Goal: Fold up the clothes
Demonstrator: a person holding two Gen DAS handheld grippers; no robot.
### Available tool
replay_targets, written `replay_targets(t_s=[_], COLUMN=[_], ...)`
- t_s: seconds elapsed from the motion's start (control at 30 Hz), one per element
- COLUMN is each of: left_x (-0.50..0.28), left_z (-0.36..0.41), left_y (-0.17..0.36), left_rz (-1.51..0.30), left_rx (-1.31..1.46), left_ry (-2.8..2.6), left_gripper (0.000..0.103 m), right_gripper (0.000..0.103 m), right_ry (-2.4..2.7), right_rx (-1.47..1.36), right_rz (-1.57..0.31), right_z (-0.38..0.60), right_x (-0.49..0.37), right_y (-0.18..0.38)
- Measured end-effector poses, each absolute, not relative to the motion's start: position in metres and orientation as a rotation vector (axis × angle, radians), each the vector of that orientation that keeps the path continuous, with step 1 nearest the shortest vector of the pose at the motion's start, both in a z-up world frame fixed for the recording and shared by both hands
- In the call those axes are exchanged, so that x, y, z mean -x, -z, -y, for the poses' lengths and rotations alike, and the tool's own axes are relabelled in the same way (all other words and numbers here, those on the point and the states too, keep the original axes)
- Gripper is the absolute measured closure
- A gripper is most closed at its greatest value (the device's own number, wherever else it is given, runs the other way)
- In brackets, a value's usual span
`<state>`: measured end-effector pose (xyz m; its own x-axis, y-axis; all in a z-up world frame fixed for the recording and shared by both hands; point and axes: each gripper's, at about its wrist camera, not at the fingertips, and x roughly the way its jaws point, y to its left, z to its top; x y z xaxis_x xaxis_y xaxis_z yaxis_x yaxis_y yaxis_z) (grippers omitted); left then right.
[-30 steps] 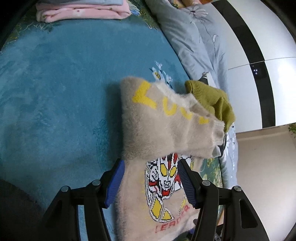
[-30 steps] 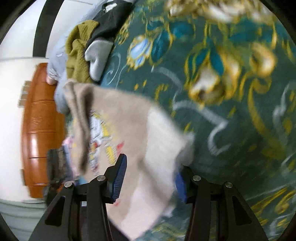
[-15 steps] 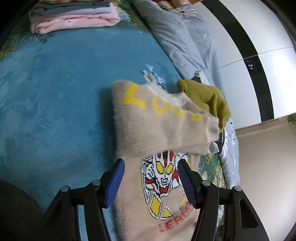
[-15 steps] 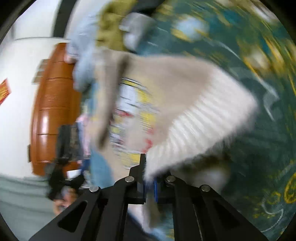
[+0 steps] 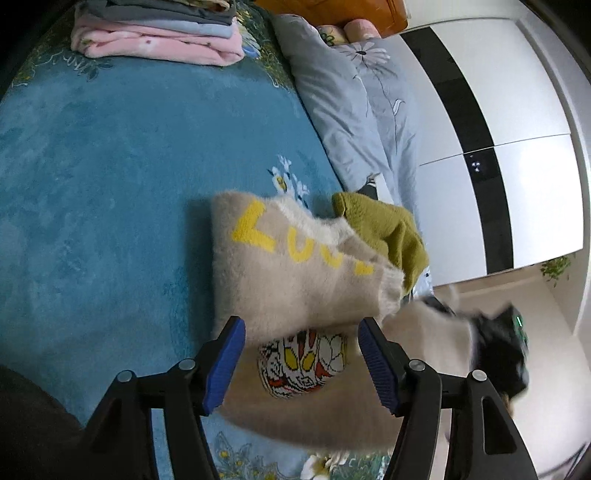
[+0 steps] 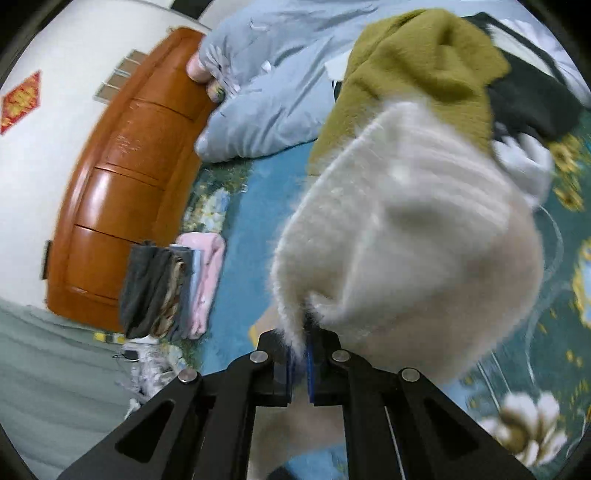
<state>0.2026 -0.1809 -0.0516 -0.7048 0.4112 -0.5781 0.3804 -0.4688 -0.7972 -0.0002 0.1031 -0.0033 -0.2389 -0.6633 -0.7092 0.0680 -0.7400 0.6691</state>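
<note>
A fuzzy beige sweater [image 5: 295, 280] with yellow letters and a cartoon print lies on the blue carpet [image 5: 103, 192], one sleeve folded across its chest. My left gripper [image 5: 301, 354] is open and empty just above the sweater's lower part. My right gripper [image 6: 299, 354] is shut on the sweater's white ribbed hem [image 6: 406, 240] and holds it lifted; it shows blurred at the right of the left wrist view [image 5: 495, 347].
A stack of folded clothes [image 5: 159, 33] sits at the far end of the carpet, also in the right wrist view [image 6: 170, 288]. An olive garment [image 5: 384, 229] and dark clothes [image 6: 532, 96] lie beside the sweater. A grey-blue quilt [image 5: 354, 92] and a wooden cabinet [image 6: 122, 177] border the area.
My right gripper closed on the sweater's hem and lifted it up over the garment. My left gripper stayed open and drew back slightly.
</note>
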Motion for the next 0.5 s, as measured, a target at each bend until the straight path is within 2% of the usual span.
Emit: replay_targets(t_s=[0.3, 0.5], left_x=[-0.194, -0.178], left_z=[0.192, 0.182], left_y=[0.067, 0.065], left_rz=[1.694, 1.575], left_rx=[1.141, 1.171], left_ry=[-2.305, -2.326], left_gripper=[0.031, 0.031], right_gripper=[0.097, 0.097], right_ry=[2.05, 2.071], right_rx=[-1.719, -1.697], right_rz=[0.542, 0.404], right_z=[-0.04, -0.018], right_x=[0.055, 0.064], right_y=[0.047, 0.045])
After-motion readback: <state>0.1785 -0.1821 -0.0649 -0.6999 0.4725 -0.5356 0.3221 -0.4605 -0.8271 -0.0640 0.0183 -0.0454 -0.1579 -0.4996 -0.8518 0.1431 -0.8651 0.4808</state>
